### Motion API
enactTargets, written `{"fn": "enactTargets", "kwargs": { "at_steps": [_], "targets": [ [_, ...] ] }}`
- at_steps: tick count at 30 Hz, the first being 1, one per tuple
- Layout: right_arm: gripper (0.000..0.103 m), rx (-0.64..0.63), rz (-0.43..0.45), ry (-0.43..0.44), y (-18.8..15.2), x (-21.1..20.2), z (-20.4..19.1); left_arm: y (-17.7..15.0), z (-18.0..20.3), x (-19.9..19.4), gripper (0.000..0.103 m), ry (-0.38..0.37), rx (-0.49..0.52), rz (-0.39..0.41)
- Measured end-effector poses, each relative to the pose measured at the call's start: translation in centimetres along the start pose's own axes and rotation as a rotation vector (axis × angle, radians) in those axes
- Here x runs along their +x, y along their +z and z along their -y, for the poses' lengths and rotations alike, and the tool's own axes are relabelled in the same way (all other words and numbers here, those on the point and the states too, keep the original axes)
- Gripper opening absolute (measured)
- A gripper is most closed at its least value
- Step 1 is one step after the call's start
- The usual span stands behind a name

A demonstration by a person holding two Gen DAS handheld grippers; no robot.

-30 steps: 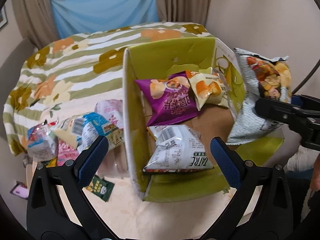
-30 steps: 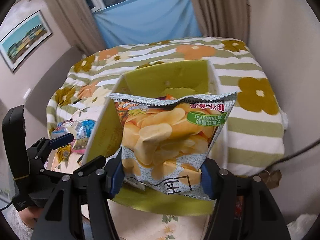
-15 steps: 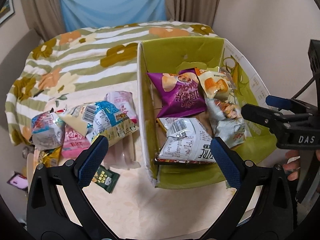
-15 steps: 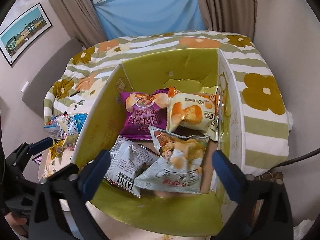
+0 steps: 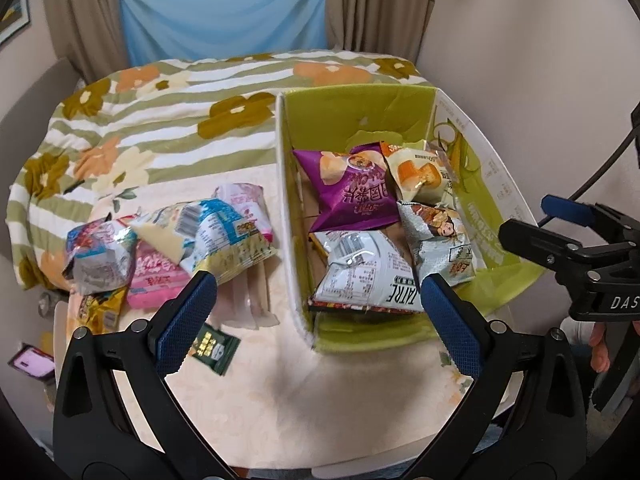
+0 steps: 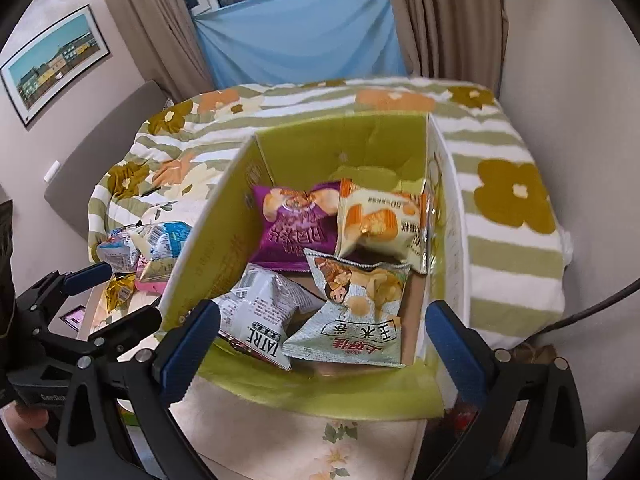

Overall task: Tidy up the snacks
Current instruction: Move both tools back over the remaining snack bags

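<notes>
Snacks (image 5: 224,236) wait left of the box (image 5: 460,304); both grippers (image 5: 316,304) (image 6: 322,334) gape empty, probably grabbing one next.

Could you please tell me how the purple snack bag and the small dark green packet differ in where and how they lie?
The purple snack bag lies inside the green box, leaning on other bags; the dark green packet lies alone on the table outside it. The purple bag looks puffed and larger; the green packet looks flat and small. Neither is held.

wrist views, looking down, share box (image 5: 356,120)
</notes>
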State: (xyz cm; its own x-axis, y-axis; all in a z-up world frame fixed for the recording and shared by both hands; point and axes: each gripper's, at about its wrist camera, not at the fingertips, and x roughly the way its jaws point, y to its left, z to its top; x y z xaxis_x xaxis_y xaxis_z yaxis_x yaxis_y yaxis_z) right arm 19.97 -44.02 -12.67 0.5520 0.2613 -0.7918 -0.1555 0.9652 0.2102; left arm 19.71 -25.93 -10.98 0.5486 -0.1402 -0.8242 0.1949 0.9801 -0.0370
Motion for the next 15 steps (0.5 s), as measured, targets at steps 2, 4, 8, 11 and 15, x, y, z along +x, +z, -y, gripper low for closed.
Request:
{"fn": "enactTargets", "kwargs": {
  "at_steps": [2,4,8,11,15],
  "targets": [
    [0.102,-0.028,0.020,-0.014,0.0,-0.8,-0.8,-0.4,-0.6,-0.8,0.101,0.009,-0.009,0.007],
    [0.102,-0.048,0.041,-0.012,0.0,-1.5,-1.8,-1.0,-1.4,-1.9,0.101,0.027,-0.023,0.017],
    [0.102,-0.078,0.073,0.032,0.1,-2.2,-3.8,-2.1,-3.7,-3.8,0.101,0.053,-0.053,0.042],
    [0.102,-0.093,0.103,0.048,0.2,-2.6,-5.9,-2.9,-6.4,-5.2,0.101,0.083,-0.066,0.068],
    [0.102,-0.104,0.117,0.060,0.3,-2.4,-9.0,-3.8,-10.4,-6.5,0.101,0.099,-0.090,0.090]
  ]
}}
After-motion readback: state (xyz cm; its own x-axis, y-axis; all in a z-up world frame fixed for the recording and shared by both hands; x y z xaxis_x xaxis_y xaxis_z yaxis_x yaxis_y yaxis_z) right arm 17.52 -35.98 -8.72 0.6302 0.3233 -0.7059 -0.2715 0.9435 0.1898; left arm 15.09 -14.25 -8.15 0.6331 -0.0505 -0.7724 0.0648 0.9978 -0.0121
